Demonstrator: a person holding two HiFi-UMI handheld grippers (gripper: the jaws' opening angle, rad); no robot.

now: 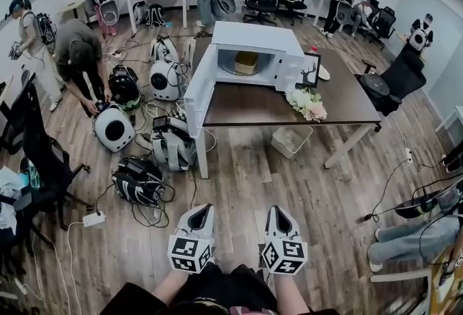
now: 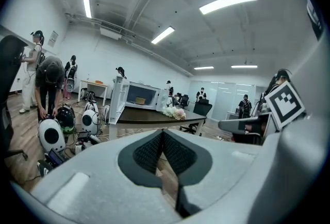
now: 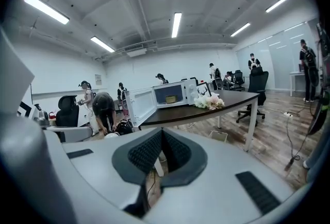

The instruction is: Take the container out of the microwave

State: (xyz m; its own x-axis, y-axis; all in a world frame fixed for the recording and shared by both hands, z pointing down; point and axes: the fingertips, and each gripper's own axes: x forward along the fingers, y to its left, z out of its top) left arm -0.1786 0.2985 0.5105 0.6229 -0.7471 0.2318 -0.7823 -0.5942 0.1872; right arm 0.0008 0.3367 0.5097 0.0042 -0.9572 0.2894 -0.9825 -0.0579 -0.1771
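Office table [image 1: 253, 107], container [image 1: 246, 62] in microwave [image 1: 257, 37] — well beyond left gripper [image 1: 205, 209], right gripper [image 1: 276, 210]

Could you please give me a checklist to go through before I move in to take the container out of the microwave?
1. The door of the microwave is open: ok, it is swung wide to the left.
2. The container is in sight inside the microwave: ok.
3. The left gripper and right gripper are free: ok, nothing is between either pair of jaws.
4. Jaws apart for the grasp: not ok, both grippers are shut.
5. Container within reach: not ok, open floor lies between the grippers and the table.
6. The flowers are clear of the opening: ok, they lie to the right of the microwave.
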